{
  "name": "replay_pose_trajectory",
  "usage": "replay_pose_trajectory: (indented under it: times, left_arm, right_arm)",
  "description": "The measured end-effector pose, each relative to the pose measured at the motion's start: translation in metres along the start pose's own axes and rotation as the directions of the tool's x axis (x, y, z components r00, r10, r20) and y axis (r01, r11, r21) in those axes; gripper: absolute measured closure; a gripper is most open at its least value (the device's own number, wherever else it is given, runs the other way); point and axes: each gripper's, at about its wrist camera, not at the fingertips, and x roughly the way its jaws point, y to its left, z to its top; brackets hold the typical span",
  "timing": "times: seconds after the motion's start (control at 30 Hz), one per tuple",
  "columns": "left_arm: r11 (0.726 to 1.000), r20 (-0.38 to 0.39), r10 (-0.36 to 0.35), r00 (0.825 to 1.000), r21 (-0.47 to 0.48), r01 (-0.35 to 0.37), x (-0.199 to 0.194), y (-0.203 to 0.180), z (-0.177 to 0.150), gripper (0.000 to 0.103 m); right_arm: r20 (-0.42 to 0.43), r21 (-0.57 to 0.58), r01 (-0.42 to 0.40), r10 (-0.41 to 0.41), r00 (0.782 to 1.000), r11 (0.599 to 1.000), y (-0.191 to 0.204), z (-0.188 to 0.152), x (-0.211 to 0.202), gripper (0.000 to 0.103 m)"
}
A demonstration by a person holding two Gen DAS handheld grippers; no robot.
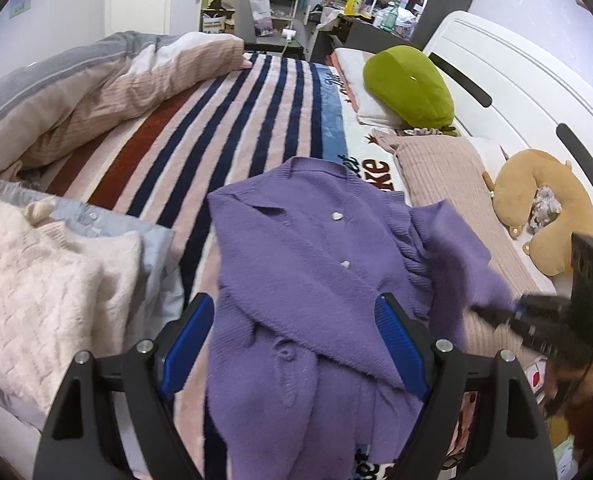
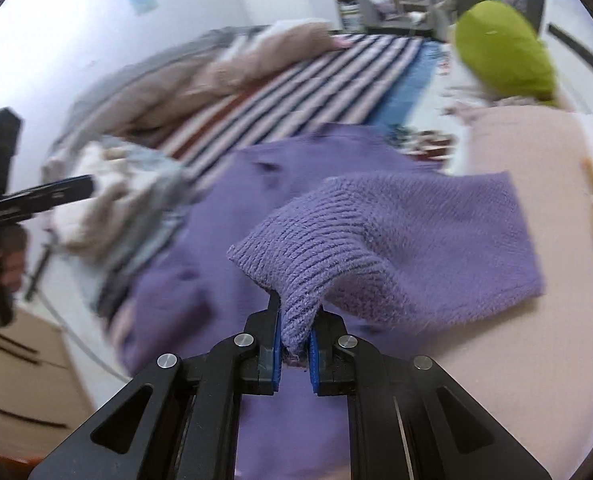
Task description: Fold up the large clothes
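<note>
In the left wrist view, the purple sweater (image 1: 308, 264) lies in the middle of the frame on the striped blanket (image 1: 200, 128). The left gripper (image 1: 296, 344) hangs over its lower part, fingers spread wide, holding nothing. At the lower right, the right gripper (image 1: 496, 312) lifts a sleeve (image 1: 456, 248).

In the right wrist view, the right gripper (image 2: 295, 340) pinches the sleeve cuff (image 2: 296, 280) tight at the bottom middle. The sleeve fold looks under way. Next, the cuff likely needs laying across the sweater's front, then letting go.

Cardigan (image 1: 316, 264) on blanket (image 1: 224, 120), sweater (image 1: 44, 280) to its left
</note>
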Motion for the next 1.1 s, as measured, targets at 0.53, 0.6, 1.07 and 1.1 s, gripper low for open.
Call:
replay_pose_trajectory:
  times: [0.53,0.6,1.07,1.1]
  left_arm:
    - [0.999,-0.026,0.047,0.999,-0.011,-0.047,-0.036,0.099,-0.030,0.023]
    - [0.999,-0.041,0.045,0.998,-0.001,-0.045,-0.034,0.106,-0.035,0.023]
    - [0.998,-0.114,-0.038,0.993,0.051,0.044,-0.004,0.097,-0.059,0.023]
    - [0.997,-0.119,-0.045,0.992,0.053,0.051,-0.001,0.094,-0.060,0.023]
  right_arm:
    - [-0.111,0.064,-0.175,0.181,0.977,0.982,0.156,-0.011,0.132,0.098]
    - [-0.143,0.077,-0.157,0.167,0.976,0.985,0.158,-0.016,0.153,0.096]
    - [-0.128,0.106,-0.113,0.126,0.984,0.988,0.148,-0.026,0.155,0.064]
    - [-0.117,0.113,-0.101,0.114,0.987,0.988,0.139,-0.027,0.145,0.063]
